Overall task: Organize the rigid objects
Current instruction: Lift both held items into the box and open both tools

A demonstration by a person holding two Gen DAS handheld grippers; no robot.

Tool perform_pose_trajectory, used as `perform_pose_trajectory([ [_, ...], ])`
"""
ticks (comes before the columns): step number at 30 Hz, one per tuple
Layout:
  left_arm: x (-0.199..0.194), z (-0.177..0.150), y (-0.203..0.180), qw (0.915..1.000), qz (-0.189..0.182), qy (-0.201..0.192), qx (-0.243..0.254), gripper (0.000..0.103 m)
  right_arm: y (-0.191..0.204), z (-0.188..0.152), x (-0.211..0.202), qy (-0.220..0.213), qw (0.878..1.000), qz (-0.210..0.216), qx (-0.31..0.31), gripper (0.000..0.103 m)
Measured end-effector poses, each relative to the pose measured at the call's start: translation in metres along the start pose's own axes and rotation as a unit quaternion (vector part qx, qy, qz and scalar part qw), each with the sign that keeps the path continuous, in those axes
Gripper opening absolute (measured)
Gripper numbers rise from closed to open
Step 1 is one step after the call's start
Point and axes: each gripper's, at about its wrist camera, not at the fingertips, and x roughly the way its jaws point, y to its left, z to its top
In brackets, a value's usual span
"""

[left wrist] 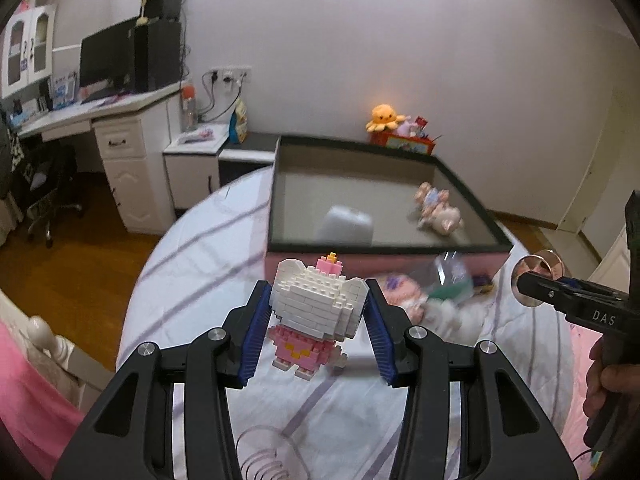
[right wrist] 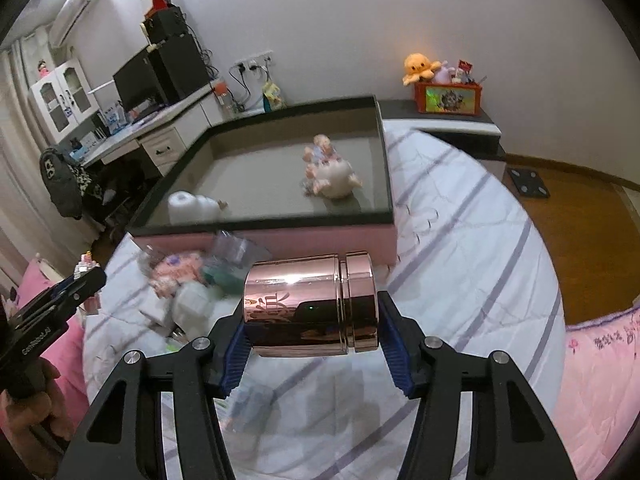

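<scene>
My left gripper point(left wrist: 318, 314) is shut on a white and pink brick-built cat figure point(left wrist: 316, 312) and holds it above the bed. My right gripper point(right wrist: 312, 320) is shut on a shiny rose-gold metal canister point(right wrist: 312, 306), held sideways by its ends; it also shows in the left wrist view point(left wrist: 536, 276). Ahead lies a shallow black-rimmed pink box point(left wrist: 276, 184) point(right wrist: 384, 152). Inside it lie a small doll figure point(left wrist: 436, 210) point(right wrist: 330, 168) and a white object point(left wrist: 348, 226) point(right wrist: 192, 206).
A pile of soft toys and plastic bags point(left wrist: 424, 296) point(right wrist: 192, 280) lies on the bed in front of the box. A metal spring point(left wrist: 264, 460) lies near me. A desk with a monitor point(left wrist: 108, 56) stands left. A toy box with an orange octopus point(left wrist: 404, 136) is behind.
</scene>
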Motion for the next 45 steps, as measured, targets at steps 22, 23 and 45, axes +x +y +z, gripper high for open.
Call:
perform_pose_trajectory([
  [22, 0.096, 0.110, -0.016, 0.9992, -0.034, -0.021, 0.003, 0.047, 0.035, 0.110, 0.078, -0.018, 0.998, 0.017, -0.053, 0.059],
  [23, 0.102, 0.110, -0.015, 0.9993, -0.033, -0.016, 0.003, 0.047, 0.034, 0.111, 0.084, -0.012, 0.998, 0.016, -0.052, 0.059],
  [45, 0.022, 0.077, -0.002, 0.9982, 0.015, -0.057, -0.014, 0.103, 0.019, 0.087, 0.034, -0.037, 0.999, -0.030, 0.004, 0.087],
])
